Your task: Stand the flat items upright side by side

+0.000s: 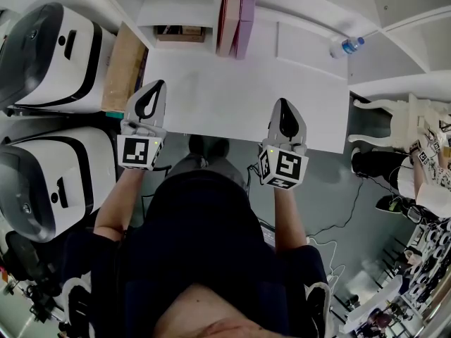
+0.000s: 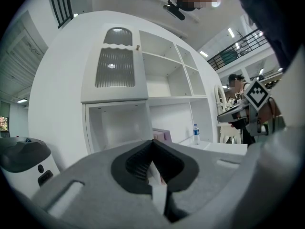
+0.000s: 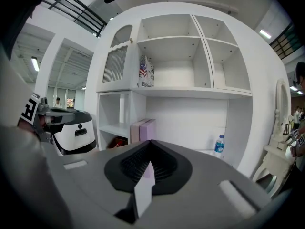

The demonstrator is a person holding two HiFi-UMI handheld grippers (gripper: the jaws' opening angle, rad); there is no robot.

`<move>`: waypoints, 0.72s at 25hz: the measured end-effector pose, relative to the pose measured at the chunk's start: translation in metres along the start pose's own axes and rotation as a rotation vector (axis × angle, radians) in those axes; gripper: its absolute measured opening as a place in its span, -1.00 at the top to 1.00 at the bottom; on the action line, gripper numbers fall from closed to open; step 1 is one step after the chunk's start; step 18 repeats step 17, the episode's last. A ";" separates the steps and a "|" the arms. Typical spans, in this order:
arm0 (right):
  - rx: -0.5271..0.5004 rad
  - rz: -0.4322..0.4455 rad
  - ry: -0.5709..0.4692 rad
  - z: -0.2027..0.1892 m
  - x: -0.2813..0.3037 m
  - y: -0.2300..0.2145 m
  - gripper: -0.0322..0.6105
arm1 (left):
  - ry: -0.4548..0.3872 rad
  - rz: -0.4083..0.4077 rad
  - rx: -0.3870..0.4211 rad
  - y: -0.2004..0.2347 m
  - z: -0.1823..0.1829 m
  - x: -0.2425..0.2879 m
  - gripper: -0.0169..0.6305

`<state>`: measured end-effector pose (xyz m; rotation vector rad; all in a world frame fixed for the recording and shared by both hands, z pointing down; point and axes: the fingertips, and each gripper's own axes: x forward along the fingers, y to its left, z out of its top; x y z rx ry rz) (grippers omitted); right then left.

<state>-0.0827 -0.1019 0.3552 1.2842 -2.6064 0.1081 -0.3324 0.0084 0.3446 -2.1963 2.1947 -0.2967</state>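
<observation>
Two flat items, one pink and one purple (image 1: 234,16), stand upright side by side at the back of the white desk (image 1: 239,97), against the shelf unit. They also show in the left gripper view (image 2: 162,135) and the right gripper view (image 3: 143,129). My left gripper (image 1: 155,84) hovers over the desk's front left part, shut with nothing in it (image 2: 153,143). My right gripper (image 1: 282,104) is over the front right part, also shut and empty (image 3: 148,143). Both stay well short of the flat items.
A water bottle (image 1: 345,46) lies at the desk's back right. Two white machines (image 1: 49,55) (image 1: 42,182) stand left of the desk beside a brown board (image 1: 123,65). A white chair (image 1: 394,118) and another person (image 1: 423,174) are at the right.
</observation>
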 end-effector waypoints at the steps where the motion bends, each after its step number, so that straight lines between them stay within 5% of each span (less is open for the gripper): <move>1: -0.003 -0.002 -0.002 0.000 0.000 0.000 0.90 | 0.000 -0.001 0.004 0.000 0.000 0.000 0.95; 18: -0.024 -0.002 -0.008 0.000 0.003 0.002 0.90 | 0.000 0.005 0.008 -0.001 -0.001 -0.001 0.95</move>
